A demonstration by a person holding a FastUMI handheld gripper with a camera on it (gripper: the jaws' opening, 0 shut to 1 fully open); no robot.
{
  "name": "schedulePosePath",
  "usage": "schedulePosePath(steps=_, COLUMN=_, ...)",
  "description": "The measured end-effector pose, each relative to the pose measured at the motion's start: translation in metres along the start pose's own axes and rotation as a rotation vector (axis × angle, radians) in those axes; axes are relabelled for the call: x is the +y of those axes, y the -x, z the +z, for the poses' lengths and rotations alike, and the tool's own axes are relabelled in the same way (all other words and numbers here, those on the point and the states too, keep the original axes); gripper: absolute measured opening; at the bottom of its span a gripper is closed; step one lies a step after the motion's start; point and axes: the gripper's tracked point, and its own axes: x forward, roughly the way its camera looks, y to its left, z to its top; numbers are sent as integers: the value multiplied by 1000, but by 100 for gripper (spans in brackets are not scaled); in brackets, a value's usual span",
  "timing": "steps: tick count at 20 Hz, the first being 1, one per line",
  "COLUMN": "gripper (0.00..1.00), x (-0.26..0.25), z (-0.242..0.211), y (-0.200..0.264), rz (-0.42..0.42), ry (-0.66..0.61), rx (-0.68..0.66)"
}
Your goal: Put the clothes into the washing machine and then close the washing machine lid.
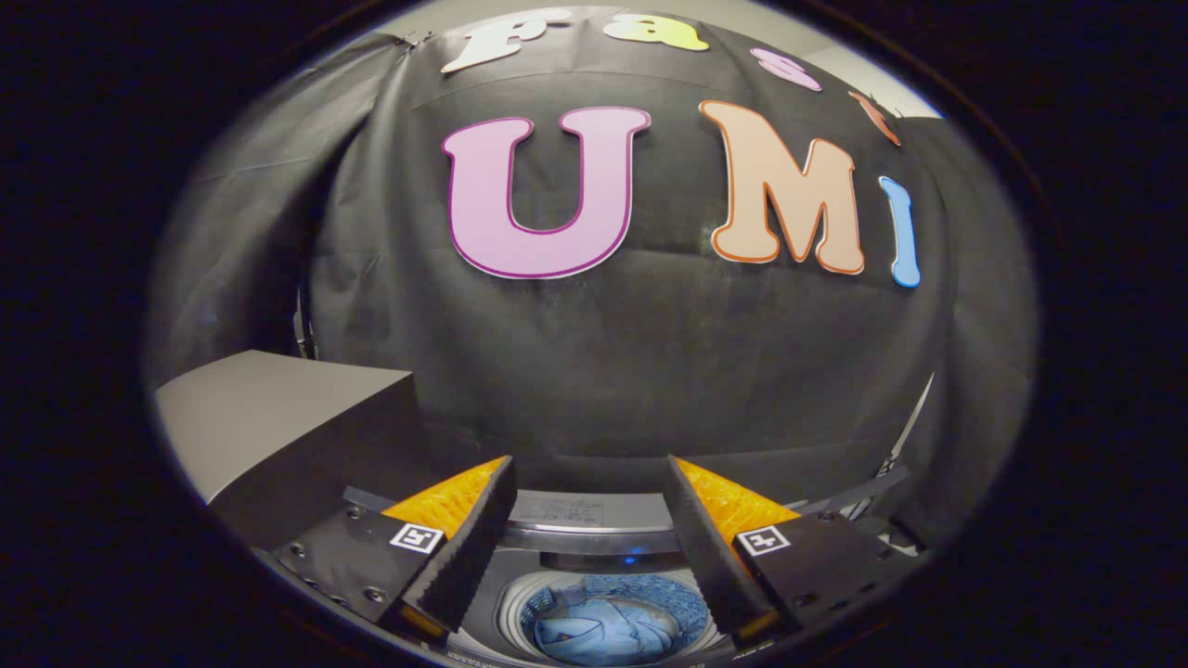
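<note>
My gripper (590, 482) hangs open above the washing machine (594, 531), with nothing between its fingers. Below the fingers the round drum lies uncovered, and a blue garment (608, 631) rests crumpled inside it. The machine's grey rear panel (566, 512) shows between the two fingers, just ahead of them. The lid cannot be made out from here.
A grey box-like block (278, 417) stands to the left of the machine, level with my left finger. The black cloth wall (650, 371) rises close behind the machine. A thin metal frame (891, 464) runs at the right.
</note>
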Motion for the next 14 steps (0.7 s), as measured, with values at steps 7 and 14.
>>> schedulePosePath(steps=7, gripper=99, x=-15, z=-33, y=10, rz=-8, ry=-82, rx=43)
schedulePosePath(steps=14, gripper=98, x=-37, z=-31, y=50, rz=-13, ry=-87, rx=-18)
